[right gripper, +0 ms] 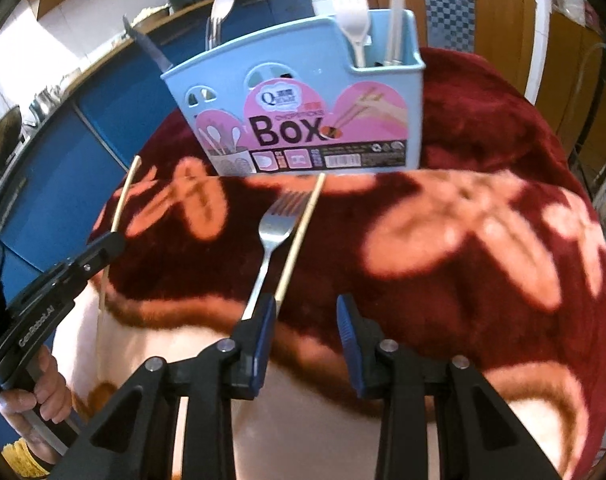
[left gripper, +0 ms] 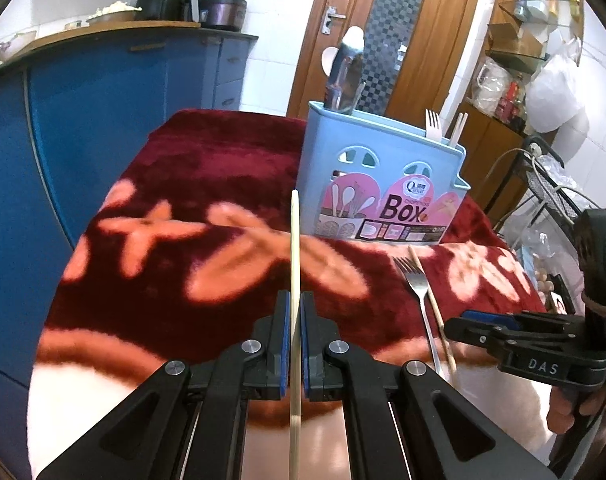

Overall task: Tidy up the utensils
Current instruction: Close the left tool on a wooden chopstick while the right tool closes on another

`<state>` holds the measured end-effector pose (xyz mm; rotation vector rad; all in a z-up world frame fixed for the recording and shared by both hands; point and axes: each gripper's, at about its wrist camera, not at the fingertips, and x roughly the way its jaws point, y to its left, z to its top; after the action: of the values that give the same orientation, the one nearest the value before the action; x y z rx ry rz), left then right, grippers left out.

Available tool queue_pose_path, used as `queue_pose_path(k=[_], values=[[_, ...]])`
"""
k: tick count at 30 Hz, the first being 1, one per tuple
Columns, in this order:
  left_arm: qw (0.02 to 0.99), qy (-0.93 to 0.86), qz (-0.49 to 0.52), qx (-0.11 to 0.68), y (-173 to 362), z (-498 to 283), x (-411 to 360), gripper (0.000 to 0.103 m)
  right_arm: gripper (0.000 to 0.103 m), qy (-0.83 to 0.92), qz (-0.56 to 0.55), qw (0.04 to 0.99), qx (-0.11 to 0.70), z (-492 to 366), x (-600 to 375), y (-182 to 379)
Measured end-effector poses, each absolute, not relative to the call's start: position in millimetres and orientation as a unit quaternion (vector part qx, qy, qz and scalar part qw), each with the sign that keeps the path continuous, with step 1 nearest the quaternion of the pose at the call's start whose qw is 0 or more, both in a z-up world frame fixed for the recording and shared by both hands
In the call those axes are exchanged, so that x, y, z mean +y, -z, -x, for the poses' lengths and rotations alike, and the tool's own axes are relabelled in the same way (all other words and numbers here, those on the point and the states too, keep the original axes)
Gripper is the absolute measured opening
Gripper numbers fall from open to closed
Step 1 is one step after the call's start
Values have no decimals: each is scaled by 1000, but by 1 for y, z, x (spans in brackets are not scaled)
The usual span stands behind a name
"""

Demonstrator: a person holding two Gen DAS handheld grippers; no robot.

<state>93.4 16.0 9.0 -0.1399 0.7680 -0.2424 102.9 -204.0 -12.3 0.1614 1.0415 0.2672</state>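
Note:
A light blue utensil box (left gripper: pixel 379 184) (right gripper: pixel 303 120) stands on the red floral blanket (left gripper: pixel 207 184) and holds a white fork (right gripper: pixel 353 16), pale chopsticks (right gripper: pixel 395 12), a spoon (right gripper: pixel 221 8) and a knife (right gripper: pixel 149 50). My left gripper (left gripper: pixel 295 308) (right gripper: pixel 115 236) is shut on a wooden chopstick (left gripper: pixel 295 264) (right gripper: pixel 121 204), held above the blanket. A metal fork (right gripper: pixel 277 232) (left gripper: pixel 417 284) and a second chopstick (right gripper: pixel 301 236) (left gripper: pixel 431 300) lie side by side in front of the box. My right gripper (right gripper: pixel 303 312) (left gripper: pixel 459 322) is open, its left finger over their near ends.
Blue cabinets (left gripper: pixel 103 100) with kitchen appliances on top stand to the left. A wooden door (left gripper: pixel 383 20) is behind the box. Shelves with bags and a wire rack (left gripper: pixel 551 184) stand to the right of the table.

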Motion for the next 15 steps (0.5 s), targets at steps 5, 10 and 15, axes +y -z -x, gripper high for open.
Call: queue_pose_path(k=[5,10,15], values=[[918,122,75,369,-9,-93,22,4,22,-132,-47,841,522,-114,-188,15],[917,131,80,369,-7,-92,23,4,16,-124,-31,822,554,-128,-183,17],[915,145,86,365,-7,-90,23,4,8,-124,-43,817,562,-132,-189,18]])
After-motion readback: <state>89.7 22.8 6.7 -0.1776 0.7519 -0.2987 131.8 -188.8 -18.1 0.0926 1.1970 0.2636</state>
